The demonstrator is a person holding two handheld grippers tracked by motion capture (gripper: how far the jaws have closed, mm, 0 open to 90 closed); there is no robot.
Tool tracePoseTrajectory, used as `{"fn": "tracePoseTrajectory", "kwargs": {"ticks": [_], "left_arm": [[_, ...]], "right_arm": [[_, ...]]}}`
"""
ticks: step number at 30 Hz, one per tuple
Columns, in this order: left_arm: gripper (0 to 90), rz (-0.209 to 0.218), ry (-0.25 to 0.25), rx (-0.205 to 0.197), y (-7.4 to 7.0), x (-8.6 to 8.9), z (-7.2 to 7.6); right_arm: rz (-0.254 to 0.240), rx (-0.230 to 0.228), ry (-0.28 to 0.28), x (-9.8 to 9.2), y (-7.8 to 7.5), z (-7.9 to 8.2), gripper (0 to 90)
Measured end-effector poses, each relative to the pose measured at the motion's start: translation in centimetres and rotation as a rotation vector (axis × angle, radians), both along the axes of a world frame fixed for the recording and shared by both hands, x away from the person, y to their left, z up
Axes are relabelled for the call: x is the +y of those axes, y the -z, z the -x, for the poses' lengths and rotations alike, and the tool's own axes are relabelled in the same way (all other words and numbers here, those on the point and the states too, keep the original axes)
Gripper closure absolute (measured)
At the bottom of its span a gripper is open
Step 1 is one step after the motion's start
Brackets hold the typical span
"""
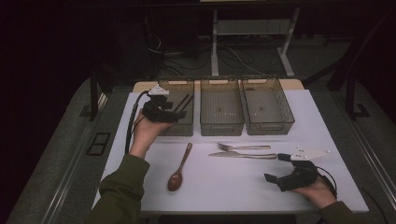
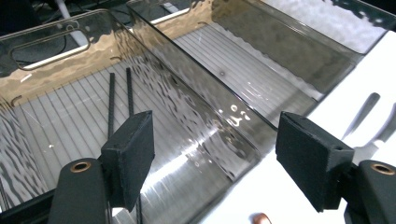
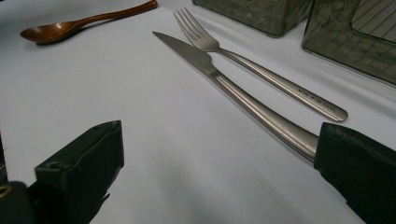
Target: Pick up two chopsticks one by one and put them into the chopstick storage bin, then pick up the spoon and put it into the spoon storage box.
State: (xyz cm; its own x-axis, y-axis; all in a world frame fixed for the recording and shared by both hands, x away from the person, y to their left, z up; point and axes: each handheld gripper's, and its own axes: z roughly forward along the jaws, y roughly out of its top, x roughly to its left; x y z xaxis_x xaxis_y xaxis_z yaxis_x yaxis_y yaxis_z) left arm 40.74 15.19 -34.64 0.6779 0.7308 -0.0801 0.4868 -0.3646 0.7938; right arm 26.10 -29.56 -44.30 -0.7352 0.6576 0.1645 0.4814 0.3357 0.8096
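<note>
- Left tongs point(image 1: 180, 112) hover over the left bin point(image 1: 187, 127), upper left of the high view, with the person's left hand point(image 1: 145, 129) beneath them.
- Their jaws stand wide apart with nothing between the pads; in the left gripper view they frame that bin's ribbed floor.
- Two black chopsticks point(image 2: 119, 100) lie side by side on that floor, left of centre in the left gripper view, well clear of both pads.
- Middle bin point(image 1: 221, 112) and right bin point(image 1: 267, 106) sit in a row beside the left one, at the back of the white counter point(image 1: 224, 186).
- Right tongs point(image 1: 273, 169) rest low on the counter at lower right of the high view, jaws wide, gripping nothing.
- The knife point(image 3: 243, 95) runs diagonally through the right gripper view, its handle end just at the right-hand pad; whether they touch, I can't tell.
- The fork point(image 3: 261, 70) lies just beyond the knife, roughly parallel.
- A wooden spoon point(image 1: 179, 168) lies at centre-left of the high view, bowl toward the bottom edge, well apart from the knife and fork.
</note>
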Motion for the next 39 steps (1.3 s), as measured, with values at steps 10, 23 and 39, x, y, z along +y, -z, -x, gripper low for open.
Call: {"fn": "tracePoseTrajectory", "kwargs": {"ticks": [10, 23, 39], "left_arm": [[26.3, 0.009, 0.002, -0.007, 1.4, 0.3, 3.0], [44.6, 0.018, 0.027, 0.038, 4.2, 1.0, 6.5], [88.6, 0.015, 0.116, 0.091, 6.1, 0.7, 11.5]], "right_arm": [[0.000, 0.000, 0.000, 0.0, 0.0, 0.0, 0.9], [-0.002, 0.000, 0.001, 0.0, -0.1, 0.1, 0.9], [0.002, 0.004, -0.008, 0.1, 0.0, 0.0, 0.9]]}}
